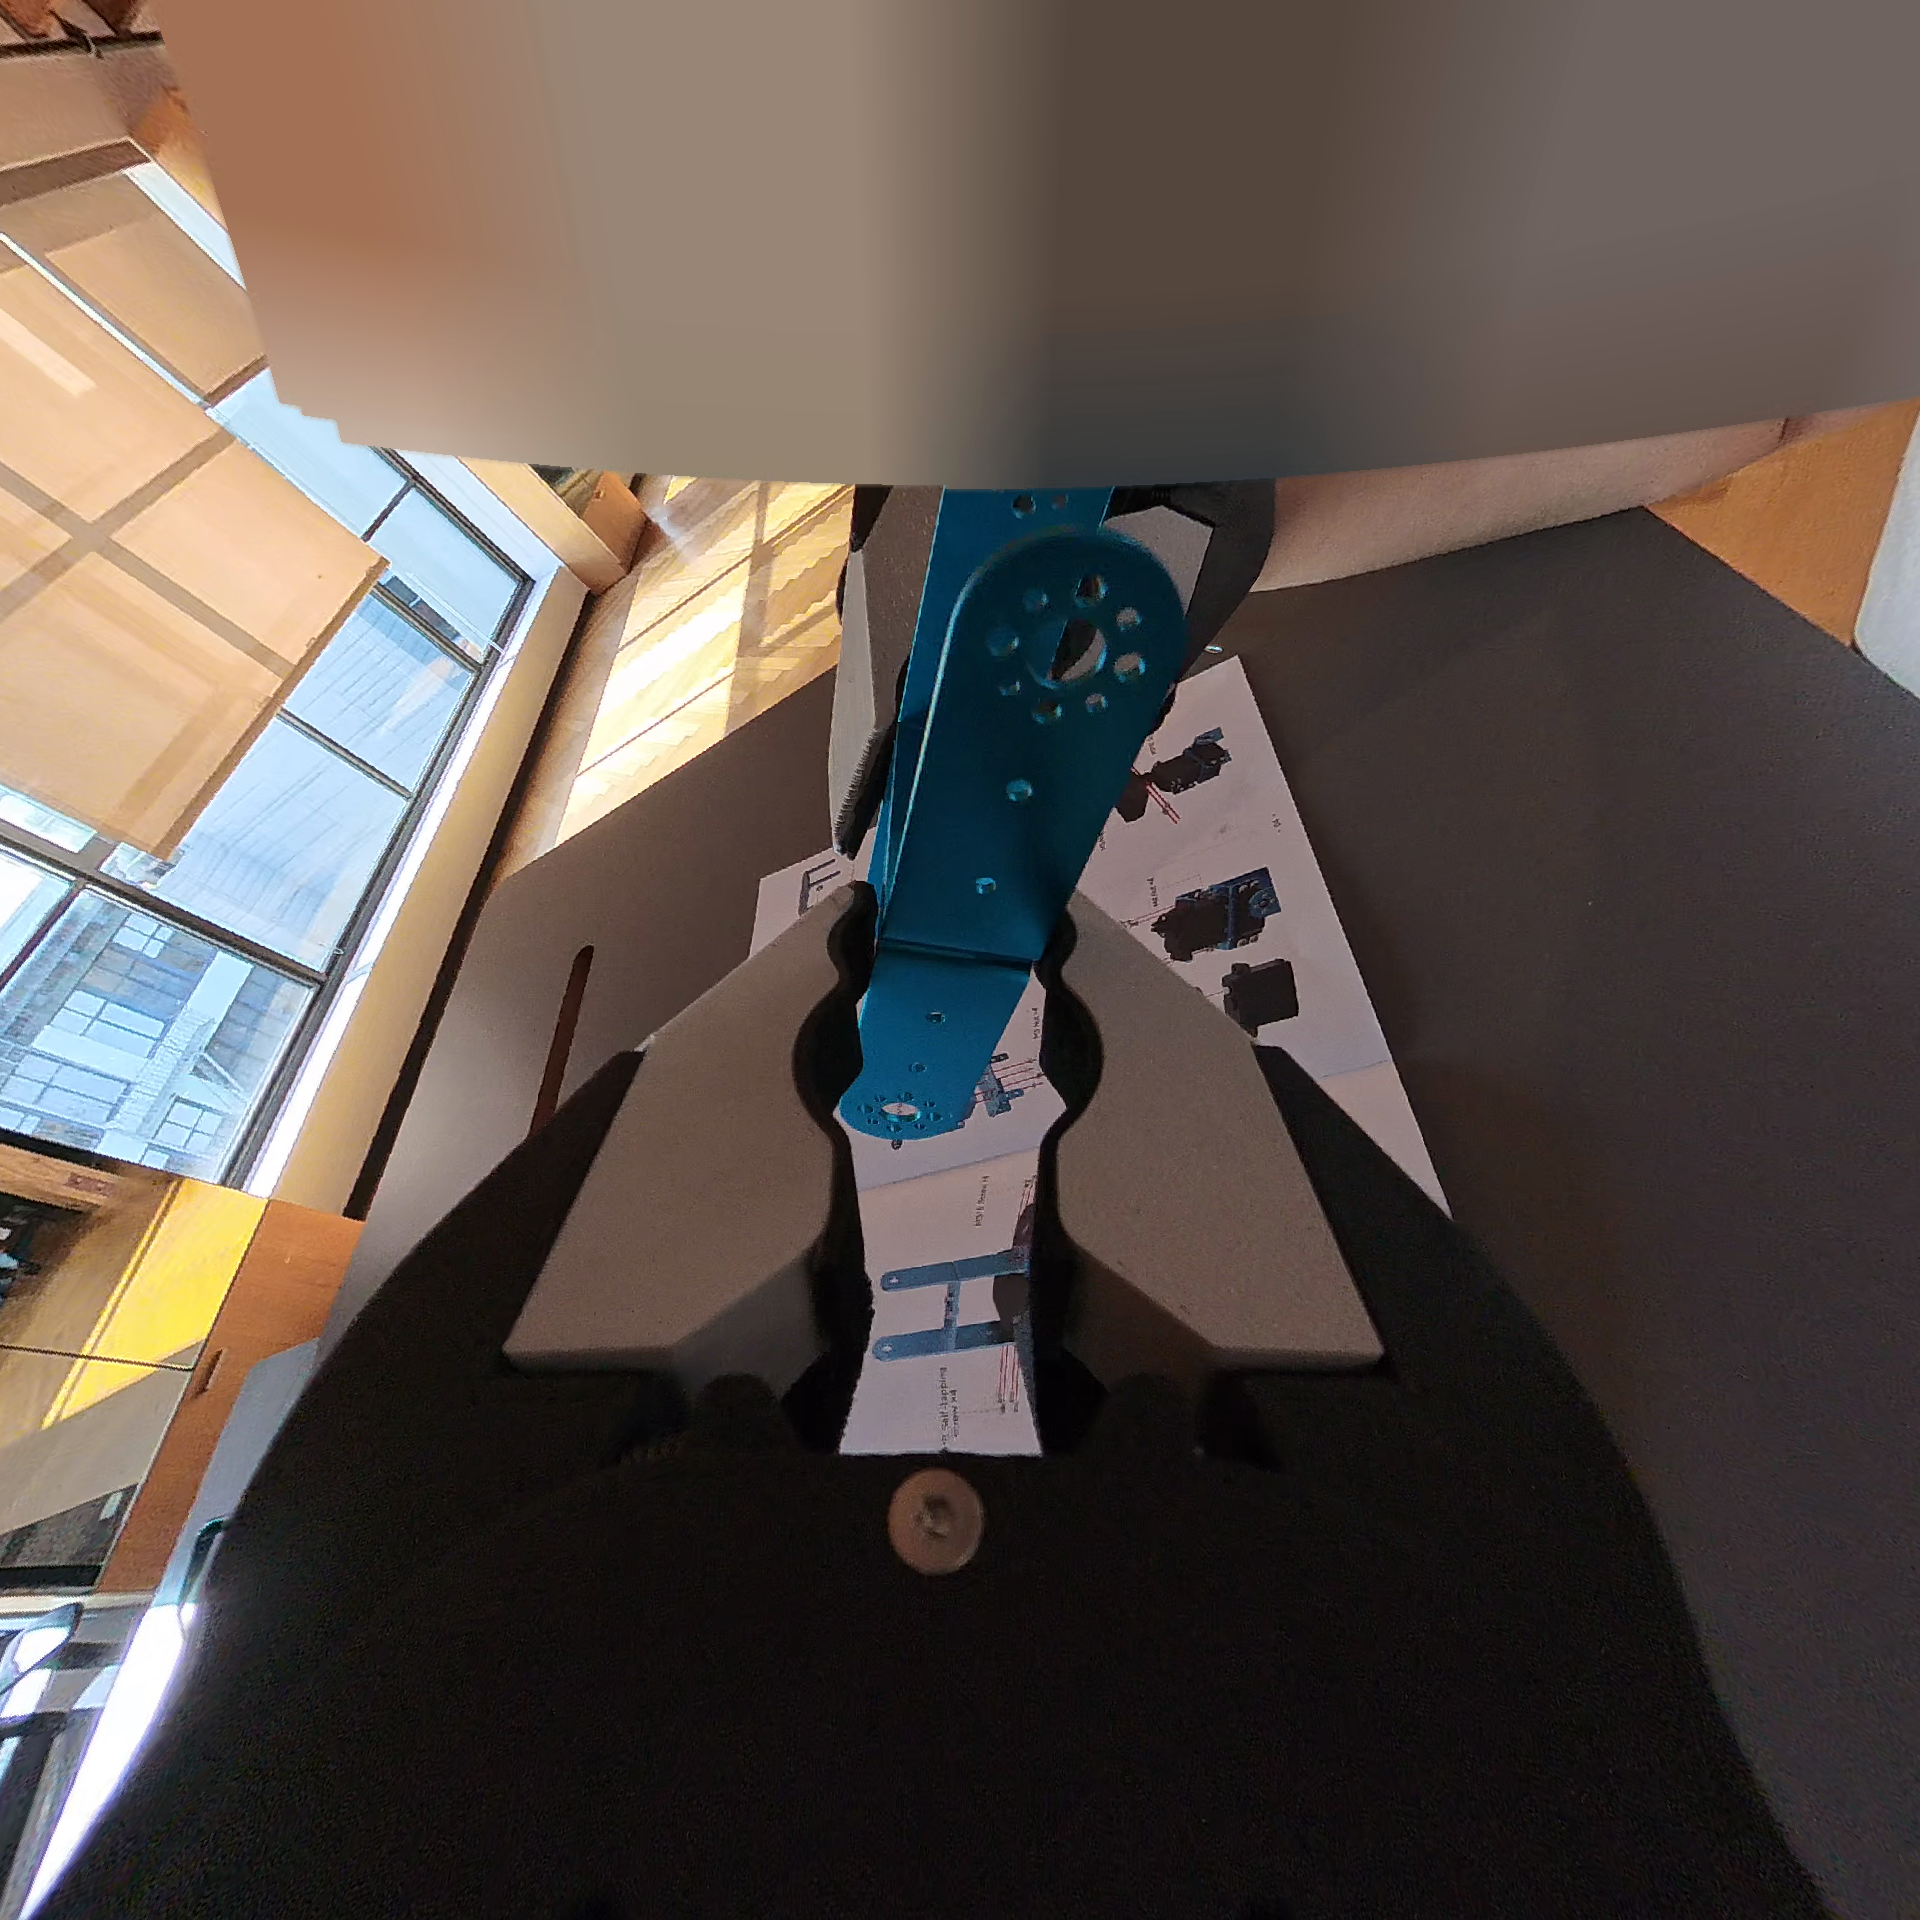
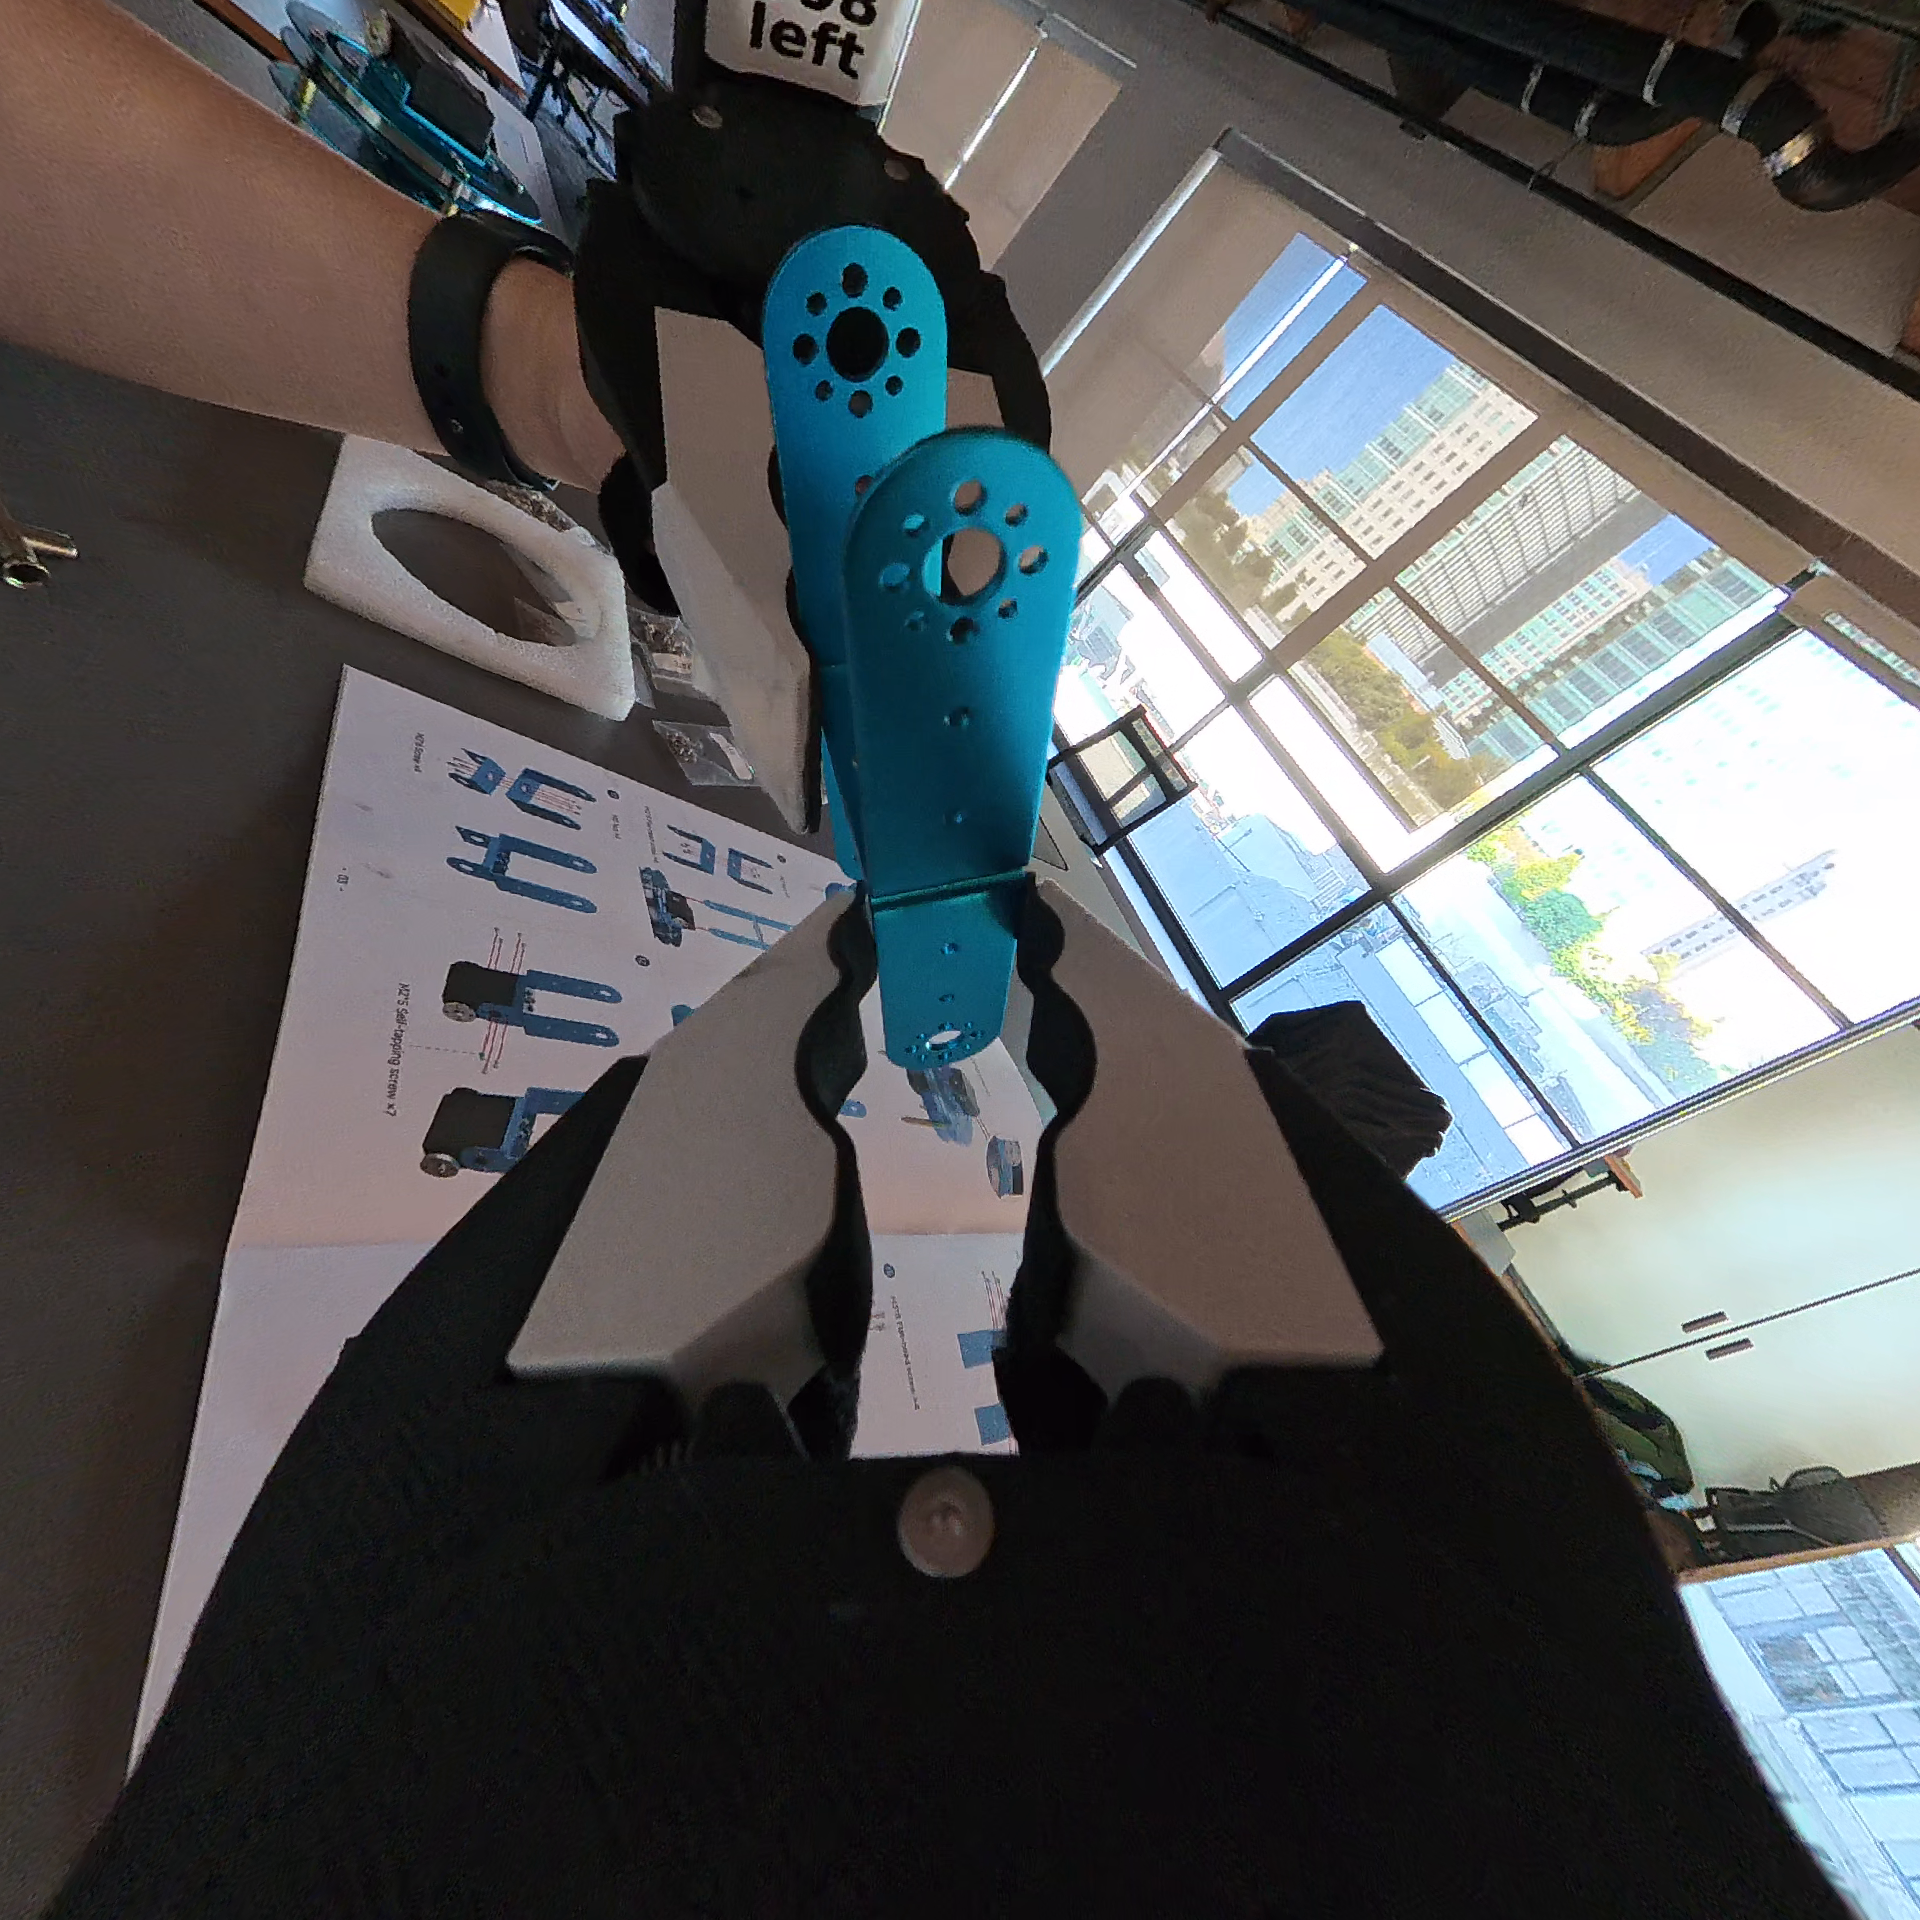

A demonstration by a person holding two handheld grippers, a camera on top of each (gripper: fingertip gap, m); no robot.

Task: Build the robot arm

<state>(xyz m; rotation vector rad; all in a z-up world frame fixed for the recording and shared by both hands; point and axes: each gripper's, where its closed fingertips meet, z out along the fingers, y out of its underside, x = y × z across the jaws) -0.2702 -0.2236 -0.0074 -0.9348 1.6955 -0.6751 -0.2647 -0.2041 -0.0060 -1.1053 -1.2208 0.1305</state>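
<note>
My left gripper (image 1: 951, 920) is shut on a blue bent metal bracket (image 1: 1029, 748) with rings of holes at its rounded ends, held in the air above the table. My right gripper (image 2: 940, 909) is shut on a matching blue bracket (image 2: 951, 707). The two brackets stand side by side and overlap, but I cannot tell whether they touch. In the right wrist view the left gripper's white finger (image 2: 727, 644) shows beyond, holding its bracket (image 2: 847, 312). In the left wrist view the right gripper's finger (image 1: 857, 727) and its bracket (image 1: 997, 520) show behind.
A printed assembly sheet (image 2: 436, 935) lies on the dark table (image 2: 125, 831); the sheet also shows in the left wrist view (image 1: 1247, 914). A white foam block (image 2: 468, 561), small bags of screws (image 2: 686, 717) and a metal tool (image 2: 31, 556) lie beyond. A forearm with a black wristband (image 2: 457, 343) is above. Both grippers' tips are close together, under 4 cm apart.
</note>
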